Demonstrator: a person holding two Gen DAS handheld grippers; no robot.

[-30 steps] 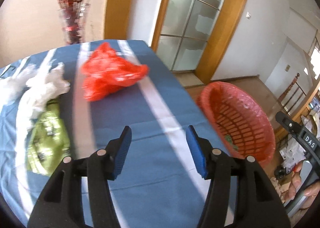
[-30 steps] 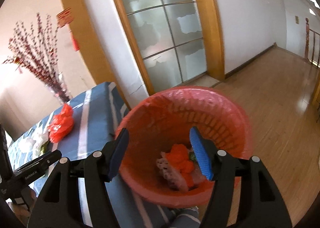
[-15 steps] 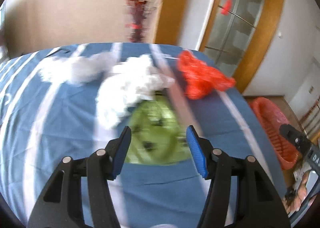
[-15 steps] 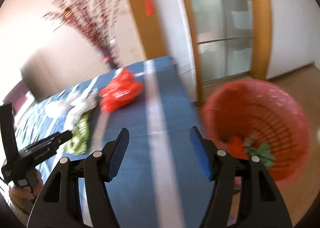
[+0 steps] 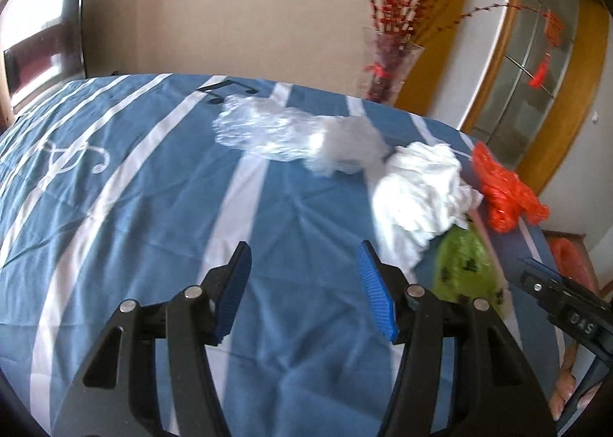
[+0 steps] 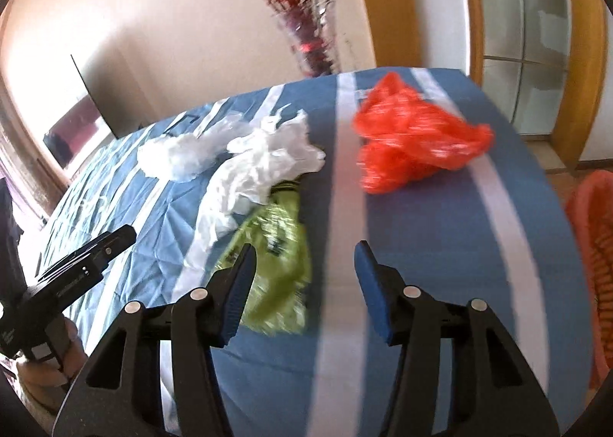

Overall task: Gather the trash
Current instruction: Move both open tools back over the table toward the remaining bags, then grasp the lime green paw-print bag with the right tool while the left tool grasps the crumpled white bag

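Trash lies on the blue striped tablecloth (image 5: 153,215): a clear plastic bag (image 5: 268,128), a crumpled white bag (image 5: 417,188), a green wrapper (image 5: 465,264) and a red plastic bag (image 5: 504,192). My left gripper (image 5: 302,287) is open and empty, above bare cloth left of the white bag. My right gripper (image 6: 302,283) is open and empty, just right of the green wrapper (image 6: 276,245) and below the red bag (image 6: 413,138). The white bag (image 6: 260,169) partly covers the wrapper. The red basket (image 6: 594,245) shows at the right edge.
A glass vase with red branches (image 5: 390,65) stands at the table's far edge. A dark screen (image 5: 42,54) leans on the wall at left. The table's right edge drops toward the basket (image 5: 571,257) and a glass door (image 6: 528,35).
Both grippers have swung left, away from the basket and toward the trash on the table. The left view now centres on bare cloth; the right one sits over the green wrapper. Both stay open.
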